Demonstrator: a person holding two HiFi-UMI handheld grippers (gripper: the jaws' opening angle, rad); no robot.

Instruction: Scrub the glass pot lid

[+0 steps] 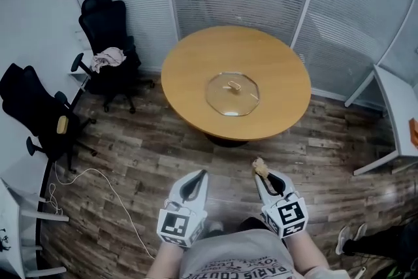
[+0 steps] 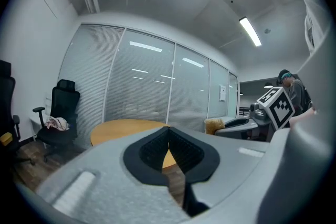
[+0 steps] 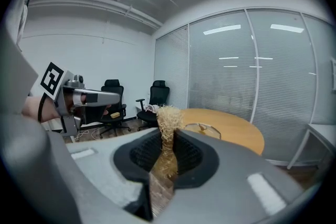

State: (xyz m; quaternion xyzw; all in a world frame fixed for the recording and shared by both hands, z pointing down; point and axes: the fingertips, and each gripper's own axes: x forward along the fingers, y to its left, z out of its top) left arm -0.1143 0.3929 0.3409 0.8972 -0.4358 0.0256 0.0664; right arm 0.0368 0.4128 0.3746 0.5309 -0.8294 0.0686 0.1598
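While both grippers hang close to the body, the left gripper (image 1: 202, 174) has its jaws pressed together on nothing, and the right gripper (image 1: 262, 177) is clamped on a tuft of straw-coloured scrubber (image 1: 260, 166) that pokes out past its tips. Beyond them comes the floor (image 1: 163, 153), then the round table (image 1: 196, 68), where the glass lid (image 1: 232, 96) lies flat near the middle, knob (image 1: 233, 85) up, well apart from both grippers. To scrub well, I judge the person should step in, steady the lid with the left gripper, and rub in firm circles so the lid cannot slide.
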